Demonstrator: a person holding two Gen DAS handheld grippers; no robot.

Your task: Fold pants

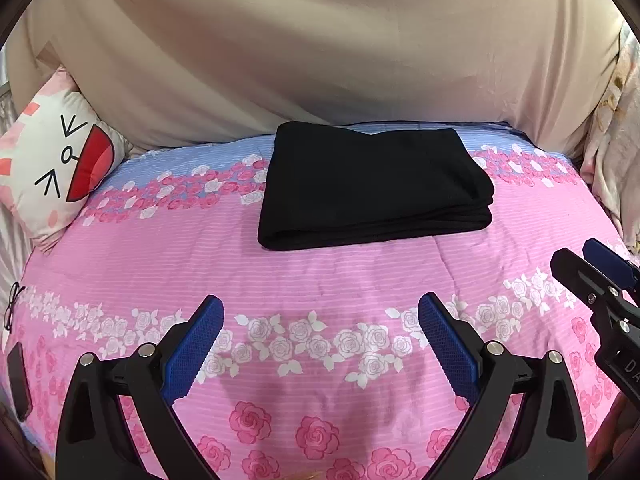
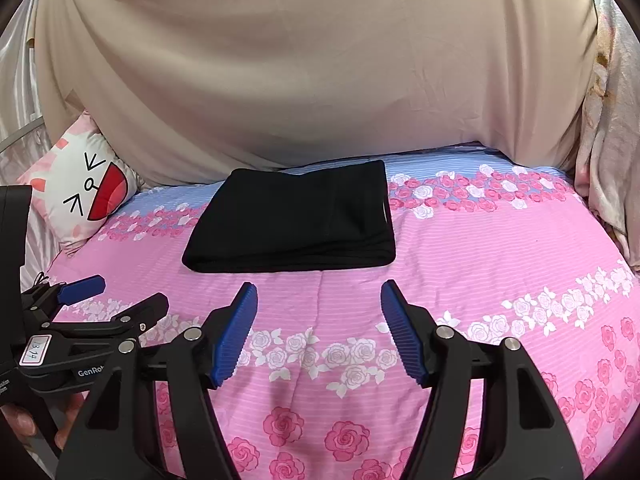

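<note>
The black pants (image 1: pixel 372 188) lie folded into a thick rectangle on the pink floral bedspread (image 1: pixel 320 280), toward the far side of the bed; they also show in the right wrist view (image 2: pixel 296 224). My left gripper (image 1: pixel 320 312) is open and empty, held above the bedspread well short of the pants. My right gripper (image 2: pixel 318 300) is open and empty, its fingertips just short of the pants' near edge. Each gripper shows at the edge of the other's view, the right gripper (image 1: pixel 588 272) and the left gripper (image 2: pixel 120 296).
A white cartoon-face cushion (image 1: pixel 60 160) leans at the far left of the bed. A beige sheet (image 1: pixel 320 48) hangs behind the bed. Patterned fabric (image 1: pixel 616 168) hangs at the right. Glasses (image 1: pixel 12 304) and a dark phone (image 1: pixel 18 380) lie at the left edge.
</note>
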